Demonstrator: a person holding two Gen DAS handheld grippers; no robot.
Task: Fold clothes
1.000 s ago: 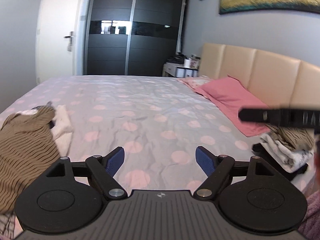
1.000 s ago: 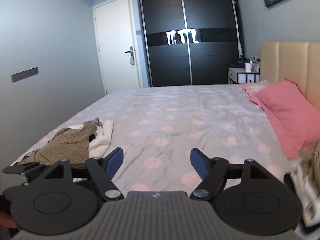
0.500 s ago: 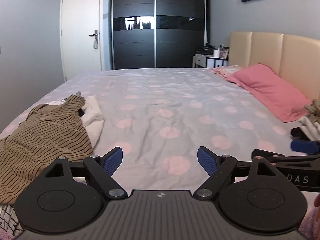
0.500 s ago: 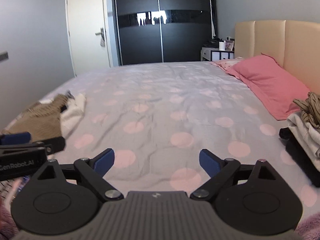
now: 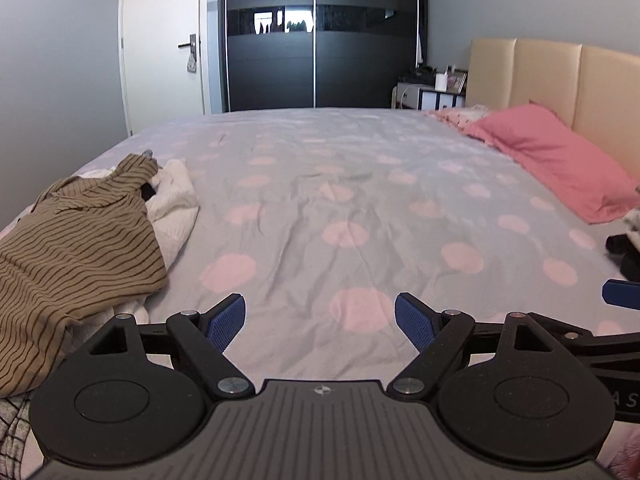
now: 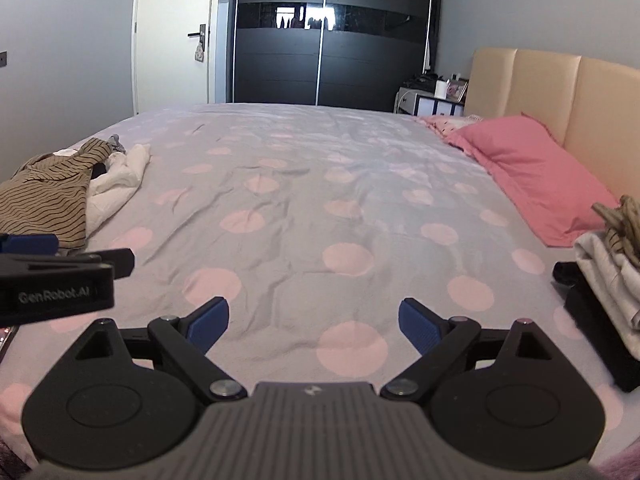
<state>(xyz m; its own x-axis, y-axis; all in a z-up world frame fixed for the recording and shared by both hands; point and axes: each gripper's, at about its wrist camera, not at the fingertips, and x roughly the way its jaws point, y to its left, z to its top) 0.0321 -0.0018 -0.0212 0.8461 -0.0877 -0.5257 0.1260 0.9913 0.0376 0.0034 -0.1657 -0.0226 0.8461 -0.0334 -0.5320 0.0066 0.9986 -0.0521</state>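
Note:
A brown striped top (image 5: 76, 240) lies crumpled at the left of the bed, over a white garment (image 5: 176, 200); both also show in the right wrist view as the striped top (image 6: 44, 200) and white garment (image 6: 116, 184). A stack of folded clothes (image 6: 608, 276) sits at the bed's right edge. My left gripper (image 5: 320, 320) hangs open over the bedspread, right of the striped top, holding nothing. My right gripper (image 6: 314, 320) is open too, empty, over the middle of the bed. The left gripper's side (image 6: 56, 280) shows at the left of the right wrist view.
The grey bedspread with pink dots (image 5: 344, 208) spreads ahead. A pink pillow (image 5: 556, 156) leans by the beige headboard (image 5: 560, 76) on the right. A dark wardrobe (image 5: 320, 36), a white door (image 5: 164, 40) and a bedside table (image 5: 428, 94) stand beyond the bed.
Both grippers have swung to face straight down the bed and now sit side by side. The right one has turned away from the folded stack. Both stayed open.

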